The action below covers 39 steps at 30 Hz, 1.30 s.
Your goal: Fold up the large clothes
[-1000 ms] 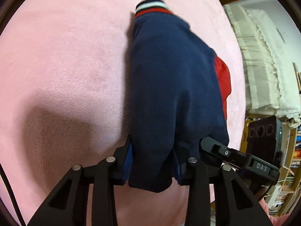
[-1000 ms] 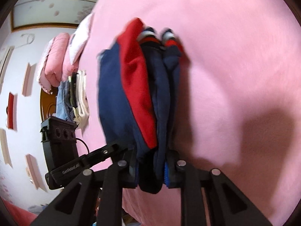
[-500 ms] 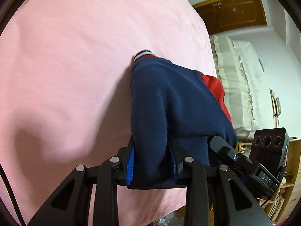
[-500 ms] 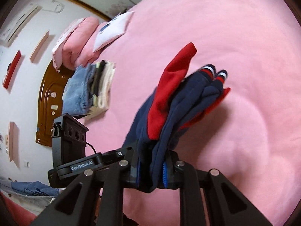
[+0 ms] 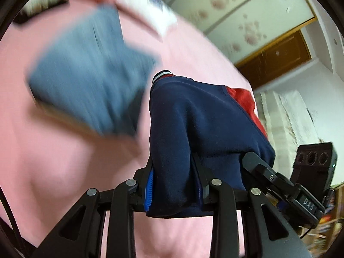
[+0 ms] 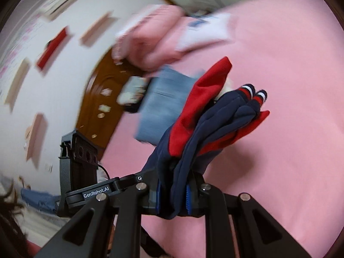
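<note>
A folded navy-and-red fleece garment (image 5: pixel 193 118) hangs, soft and floppy, at 12 o'clock from both grippers. The left gripper (image 5: pixel 175 185) and right gripper (image 6: pixel 173 190) each have jaws clamped on its bunched edge; it probably needs that two-point hold.

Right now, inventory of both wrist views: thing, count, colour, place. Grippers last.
Folded garment: 1, navy with red panels and striped cuffs, held up over the bed between both grippers.
Bed cover: 1, pink, fills most of both views.
Folded jeans: 1 stack, blue, on the bed beyond the garment, blurred.
Pink bedding: 1 pile, at the head of the bed.
Headboard: 1, brown wood, against the wall.
Left gripper: 1, black, shut on the garment.
Right gripper: 1, black, shut on the garment.
</note>
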### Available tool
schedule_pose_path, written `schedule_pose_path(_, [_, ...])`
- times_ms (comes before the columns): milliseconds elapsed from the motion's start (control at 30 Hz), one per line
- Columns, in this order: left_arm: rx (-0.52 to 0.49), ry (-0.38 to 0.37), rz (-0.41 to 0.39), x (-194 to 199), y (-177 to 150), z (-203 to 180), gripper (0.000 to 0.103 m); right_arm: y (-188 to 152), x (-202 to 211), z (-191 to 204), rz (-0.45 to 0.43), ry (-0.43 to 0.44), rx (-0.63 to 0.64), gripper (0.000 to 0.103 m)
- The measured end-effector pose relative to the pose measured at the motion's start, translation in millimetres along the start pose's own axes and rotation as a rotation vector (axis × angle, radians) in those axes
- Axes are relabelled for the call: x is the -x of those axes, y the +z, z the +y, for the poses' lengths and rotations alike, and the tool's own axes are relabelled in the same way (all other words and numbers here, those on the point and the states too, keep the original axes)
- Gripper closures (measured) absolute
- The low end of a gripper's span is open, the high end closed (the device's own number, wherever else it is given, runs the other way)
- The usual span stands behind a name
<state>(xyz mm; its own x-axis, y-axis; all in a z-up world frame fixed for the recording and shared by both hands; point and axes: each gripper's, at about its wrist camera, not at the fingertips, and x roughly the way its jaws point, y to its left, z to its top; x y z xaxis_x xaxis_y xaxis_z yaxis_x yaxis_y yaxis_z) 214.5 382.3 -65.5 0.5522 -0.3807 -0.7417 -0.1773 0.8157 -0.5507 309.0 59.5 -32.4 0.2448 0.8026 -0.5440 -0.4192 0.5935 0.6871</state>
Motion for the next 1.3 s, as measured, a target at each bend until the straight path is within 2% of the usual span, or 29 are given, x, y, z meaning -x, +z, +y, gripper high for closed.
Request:
schedule_pose_path(100, [-0.035,0.069,-0.111,33.7,62.5,17.0,0.074,47.0,-47.7,35.6,-0.072,0.086,0.068,0.087])
schedule_pose_path(200, [-0.118,0.186,-0.167,31.7,115.3,40.1,0.074,64.0,-97.0,35.8,-0.137,0.130,0.083,0.087])
schedule_pose_path(267, [-0.149,0.289,-0.141,10.5,134.8,64.9,0.074,62.6,-140.6,14.1,-0.136,0.158,0.027,0.087])
schedule_pose_path(300, [-0.160,0.361,-0.096,-13.1,139.4,72.7,0.074,56.0,-173.6,-8.8,-0.105,0.152,-0.052,0.087])
schedule_pose_path(333, [-0.165,0.418,-0.042,-37.6,142.2,75.6,0.074,48.2,-190.7,-25.9,-0.073,0.128,-0.093,0.087])
schedule_pose_path(367, [-0.155,0.475,0.044,-71.1,137.4,86.8,0.074,36.4,-219.0,-46.2,-0.006,0.053,-0.144,0.087])
schedule_pose_path(400, [-0.144,0.470,0.068,-84.3,132.9,94.4,0.071,24.2,-242.8,-60.8,0.084,-0.017,-0.159,0.087])
schedule_pose_path(433, [-0.152,0.475,0.058,-92.6,126.4,96.1,0.070,12.9,-253.8,-70.6,0.121,-0.023,-0.164,0.086])
schedule_pose_path(500, [-0.194,0.490,0.043,-92.8,121.8,96.8,0.068,-0.5,-253.0,-79.6,0.085,0.016,-0.169,0.085])
schedule_pose_path(567, [-0.241,0.474,-0.007,-88.2,115.1,94.0,0.066,-3.3,-248.0,-81.9,0.071,0.018,-0.158,0.084])
schedule_pose_path(700, [-0.223,0.480,-0.076,-76.9,101.5,91.2,0.064,1.9,-241.8,-83.3,0.117,0.005,-0.152,0.081])
schedule_pose_path(733, [-0.220,0.484,-0.091,-76.4,99.2,88.7,0.064,7.4,-239.9,-86.0,0.122,-0.011,-0.139,0.077])
schedule_pose_path(800, [-0.225,0.504,-0.128,-78.6,80.1,84.2,0.054,8.7,-221.0,-78.0,0.117,-0.132,-0.072,0.064])
schedule_pose_path(833, [-0.233,0.507,-0.136,-75.7,68.4,80.3,0.048,4.6,-215.1,-76.8,0.111,-0.149,-0.053,0.063])
schedule_pose_path(867, [-0.263,0.511,-0.129,-81.3,54.1,75.6,0.034,-1.7,-202.8,-75.1,0.099,-0.182,-0.026,0.062])
schedule_pose_path(900, [-0.296,0.531,-0.120,-89.6,48.0,70.7,0.027,-9.6,-191.9,-75.8,0.092,-0.189,-0.011,0.062])
schedule_pose_path(933, [-0.340,0.575,-0.119,-92.8,37.5,64.1,0.027,-19.5,-181.8,-75.2,0.088,-0.198,0.000,0.061])
schedule_pose_path(967, [-0.409,0.673,-0.121,-99.7,18.2,54.2,0.025,-32.2,-169.5,-75.9,0.086,-0.230,0.012,0.061])
schedule_pose_path(1000, [-0.449,0.741,-0.101,-106.2,4.0,47.0,0.020,-41.7,-162.1,-76.4,0.087,-0.278,0.018,0.057])
schedule_pose_path(1033, [-0.465,0.760,-0.075,-110.0,-4.9,43.6,0.020,-57.7,-149.8,-78.5,0.087,-0.342,0.020,0.051])
schedule_pose_path(1067, [-0.479,0.753,-0.002,-116.9,-23.6,39.3,0.020,-73.5,-137.2,-82.3,0.086,-0.372,0.015,0.050])
schedule_pose_path(1133, [-0.468,0.736,0.092,-124.5,-58.3,32.9,0.020,-108.2,-110.4,-90.8,0.098,-0.403,-0.015,0.050])
schedule_pose_path(1300, [-0.462,0.745,0.223,-129.1,-149.6,4.9,0.020,-201.5,-42.8,-110.3,0.226,-0.537,-0.077,0.049])
